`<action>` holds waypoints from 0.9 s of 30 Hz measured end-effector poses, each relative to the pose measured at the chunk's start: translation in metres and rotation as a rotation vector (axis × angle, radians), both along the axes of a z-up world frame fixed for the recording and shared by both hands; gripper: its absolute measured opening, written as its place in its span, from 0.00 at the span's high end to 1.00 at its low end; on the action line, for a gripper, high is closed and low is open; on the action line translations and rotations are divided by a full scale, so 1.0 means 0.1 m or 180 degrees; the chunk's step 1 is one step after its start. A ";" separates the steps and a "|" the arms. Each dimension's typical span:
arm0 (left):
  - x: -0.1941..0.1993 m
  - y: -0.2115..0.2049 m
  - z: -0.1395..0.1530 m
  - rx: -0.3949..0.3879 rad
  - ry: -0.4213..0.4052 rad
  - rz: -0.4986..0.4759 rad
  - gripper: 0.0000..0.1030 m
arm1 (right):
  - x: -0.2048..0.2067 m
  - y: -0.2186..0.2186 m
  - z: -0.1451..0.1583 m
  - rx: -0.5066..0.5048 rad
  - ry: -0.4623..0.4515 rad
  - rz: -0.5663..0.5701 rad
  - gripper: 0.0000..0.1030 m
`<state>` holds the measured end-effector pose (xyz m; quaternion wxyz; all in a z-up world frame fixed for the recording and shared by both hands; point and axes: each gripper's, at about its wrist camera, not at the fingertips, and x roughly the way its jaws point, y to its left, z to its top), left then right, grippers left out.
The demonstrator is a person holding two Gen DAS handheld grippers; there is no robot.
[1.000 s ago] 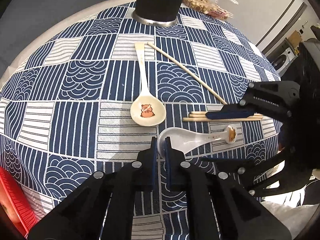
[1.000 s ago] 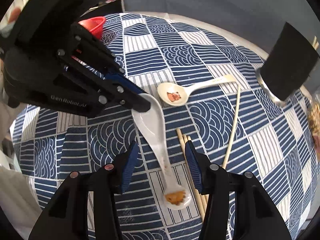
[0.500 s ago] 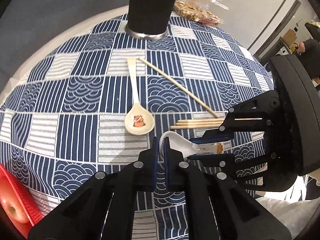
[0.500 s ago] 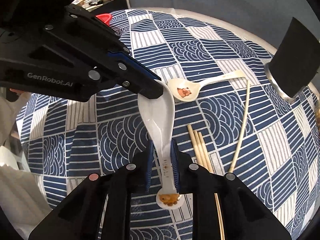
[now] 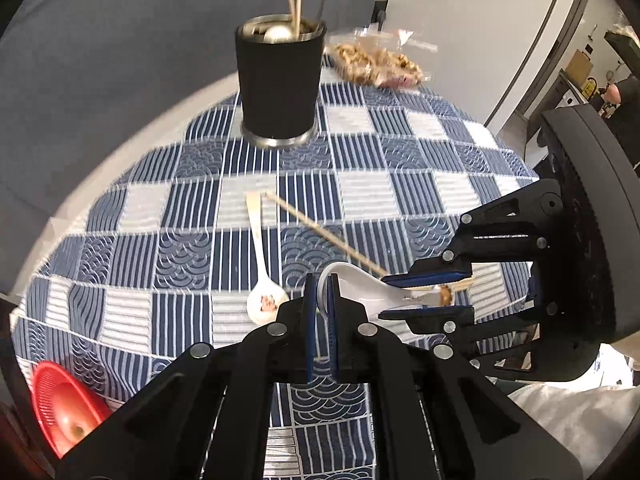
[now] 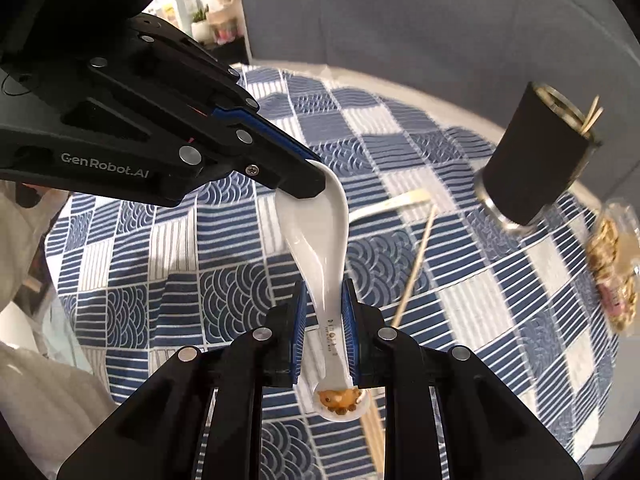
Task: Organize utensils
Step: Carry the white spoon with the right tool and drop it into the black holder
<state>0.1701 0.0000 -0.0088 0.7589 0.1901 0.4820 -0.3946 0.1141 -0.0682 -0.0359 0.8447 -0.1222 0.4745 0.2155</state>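
Observation:
A white ceramic spoon (image 5: 360, 284) (image 6: 320, 240) is held in the air above the table by both grippers. My left gripper (image 5: 322, 292) is shut on the rim of its bowl. My right gripper (image 6: 323, 312) is shut on its handle, near the end with a small bear figure (image 6: 340, 398). A second white spoon (image 5: 260, 264) and one loose chopstick (image 5: 324, 236) lie on the blue patterned tablecloth (image 5: 160, 240). A black utensil cup (image 5: 280, 84) (image 6: 536, 160) stands at the far side with chopsticks and a spoon in it.
A bag of snacks (image 5: 376, 64) lies behind the cup. A red basket (image 5: 60, 404) with an apple sits at the near left table edge. Several chopsticks (image 6: 372, 436) lie under the held spoon. A white fridge stands behind the table.
The right gripper shut on the spoon handle. Both grippers then lifted the spoon off the table together, and the cup's top came into view.

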 end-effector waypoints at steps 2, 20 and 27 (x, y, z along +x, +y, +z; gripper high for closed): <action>-0.05 -0.09 0.18 -0.0018 -0.0100 -0.0043 0.94 | -0.02 -0.08 0.13 0.0013 -0.0096 0.0019 0.84; -0.20 -0.89 1.05 -0.0032 -0.0777 0.0018 0.94 | -0.03 -0.82 0.92 0.0032 -0.0762 0.0090 0.84; -0.14 -1.14 1.27 0.0036 -0.0912 0.0205 0.94 | 0.07 -1.10 1.14 0.0051 -0.0980 0.0283 0.84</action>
